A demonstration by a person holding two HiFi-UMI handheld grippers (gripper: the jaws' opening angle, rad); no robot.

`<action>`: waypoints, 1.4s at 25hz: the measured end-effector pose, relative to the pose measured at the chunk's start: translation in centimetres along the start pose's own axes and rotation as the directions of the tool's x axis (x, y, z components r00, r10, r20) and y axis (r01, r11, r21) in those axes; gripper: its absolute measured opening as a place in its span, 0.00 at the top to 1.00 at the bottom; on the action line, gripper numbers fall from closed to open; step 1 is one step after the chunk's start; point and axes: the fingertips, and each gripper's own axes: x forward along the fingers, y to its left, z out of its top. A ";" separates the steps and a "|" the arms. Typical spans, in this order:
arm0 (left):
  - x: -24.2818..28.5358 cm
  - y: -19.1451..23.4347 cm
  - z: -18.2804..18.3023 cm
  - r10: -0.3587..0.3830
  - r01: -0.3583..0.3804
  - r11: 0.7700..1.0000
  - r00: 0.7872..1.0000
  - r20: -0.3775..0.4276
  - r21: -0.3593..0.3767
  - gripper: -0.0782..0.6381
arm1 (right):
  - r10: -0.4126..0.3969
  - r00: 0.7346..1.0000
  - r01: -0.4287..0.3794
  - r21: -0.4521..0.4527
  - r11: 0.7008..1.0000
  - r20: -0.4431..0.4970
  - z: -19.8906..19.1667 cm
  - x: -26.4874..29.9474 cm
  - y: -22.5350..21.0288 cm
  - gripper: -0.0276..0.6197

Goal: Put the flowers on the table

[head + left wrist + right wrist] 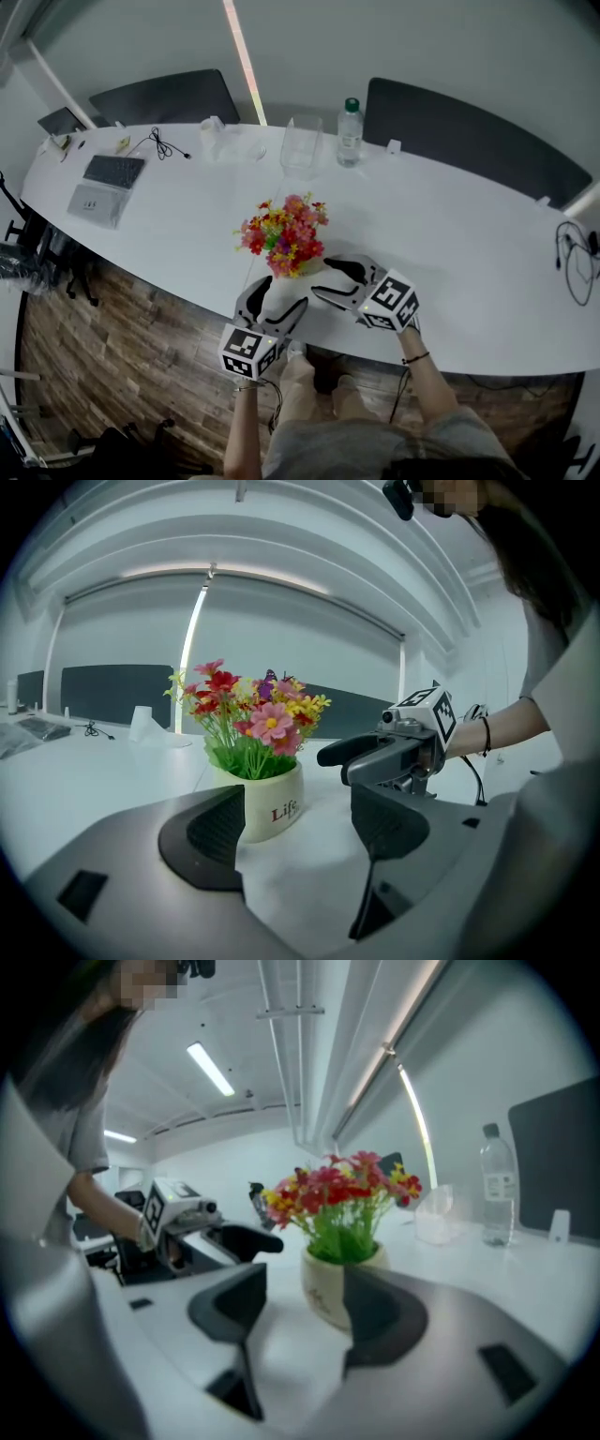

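Observation:
A white pot (pixel 298 265) of red, pink and yellow flowers (pixel 284 232) stands on the white table (pixel 450 244) near its front edge. My left gripper (pixel 275 295) is just in front of the pot, jaws apart. In the left gripper view the pot (pixel 272 803) stands beyond the fingertips of the left gripper (pixel 298 832), untouched. My right gripper (pixel 323 278) is at the pot's right front, also open. In the right gripper view the pot (pixel 328 1293) sits just past the tips of the right gripper (pixel 302 1312), and the pads do not press on it.
At the table's far side stand a water bottle (pixel 350 132) and a clear container (pixel 301 145). A laptop (pixel 105 187) and cables (pixel 164 145) lie at the left, more cable (pixel 574 258) at the right. Dark chairs (pixel 469 141) stand behind the table. The wood floor (pixel 141 356) lies below the front edge.

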 end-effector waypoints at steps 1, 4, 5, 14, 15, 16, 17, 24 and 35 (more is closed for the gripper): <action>-0.2 -0.4 0.1 -0.001 0.001 1.000 1.000 0.004 0.001 0.38 | 0.000 1.000 0.000 0.003 1.000 0.007 0.1 -0.2 0.4 0.55; -0.8 -1.5 0.7 -0.001 0.001 1.000 1.000 0.019 0.006 0.42 | 0.000 1.000 0.000 0.010 1.000 0.022 0.2 -1.0 1.4 0.63; -1.0 -1.8 0.9 -0.001 0.001 1.000 1.000 0.023 0.009 0.44 | 0.000 1.000 0.000 0.009 1.000 0.025 0.3 -1.3 1.8 0.65; -2.4 -5.0 2.5 0.006 -0.008 1.000 0.998 0.068 0.029 0.51 | -0.015 0.996 0.015 0.001 1.000 0.085 1.8 -3.3 4.7 0.82; -2.6 -5.3 2.7 0.008 -0.011 0.999 0.997 0.072 0.036 0.53 | -0.016 0.996 0.016 0.000 1.000 0.093 2.0 -3.6 5.1 0.83; -2.8 -5.7 3.0 0.009 -0.012 0.999 0.997 0.078 0.041 0.54 | -0.017 0.995 0.017 -0.002 1.000 0.100 2.2 -3.8 5.4 0.84; -3.0 -6.0 3.2 0.009 -0.012 0.999 0.996 0.084 0.043 0.55 | -0.018 0.994 0.018 -0.004 1.000 0.106 2.3 -4.1 5.7 0.85; -4.6 -8.6 4.3 -0.008 -0.001 0.997 0.993 0.116 0.077 0.67 | -0.023 0.986 0.024 -0.004 1.000 0.166 3.5 -6.2 7.9 0.88; -7.5 -12.1 4.9 -0.003 -0.016 0.994 0.987 0.161 0.113 0.79 | -0.015 0.974 0.023 -0.033 0.999 0.228 4.6 -8.6 11.0 0.90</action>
